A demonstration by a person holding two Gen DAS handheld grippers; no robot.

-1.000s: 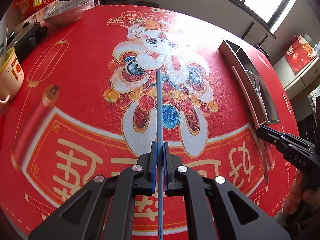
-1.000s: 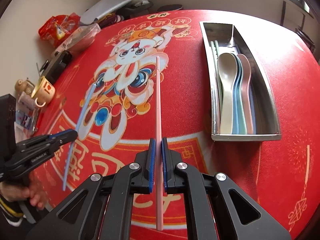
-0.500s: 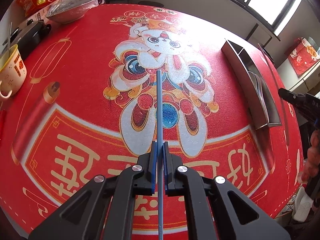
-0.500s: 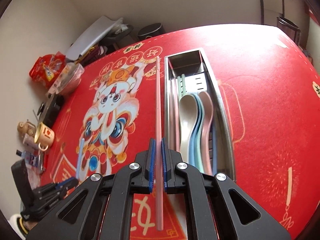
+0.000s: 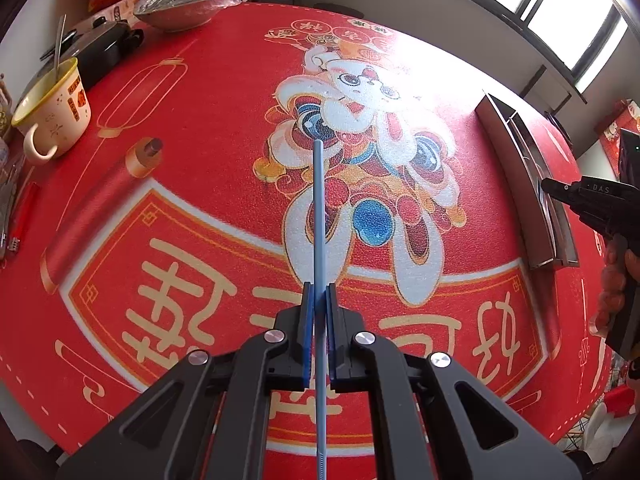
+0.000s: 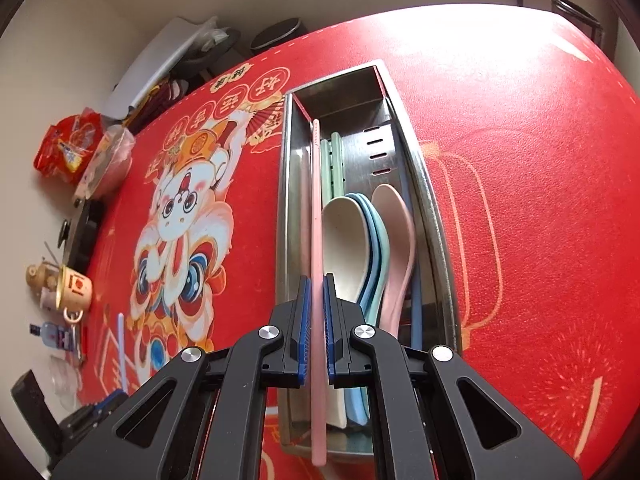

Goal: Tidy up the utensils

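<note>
in the left wrist view, the left gripper sits at bottom centre with its jaws clamped on a blue chopstick, which runs straight up the frame and ends over the cartoon lion printed on the red table mat. at the far right edge the right gripper reaches in, a hand wrapped around its handle, its tip just beside the near end of the steel utensil tray, seen here edge-on. a cream mug stands at the left edge; a foil-covered bowl lies at the upper left.

in the right wrist view, the right gripper has its jaws clamped on a pink chopstick that runs up the centre of the frame, lined up over the left side of the steel utensil tray. whether the stick touches the tray i cannot tell. inside the tray lie a cream spoon, blue spoons, a pink spoon, green chopsticks and a blue chopstick along its right wall. the left gripper shows at the lower left, the blue stick rising from it.
</note>
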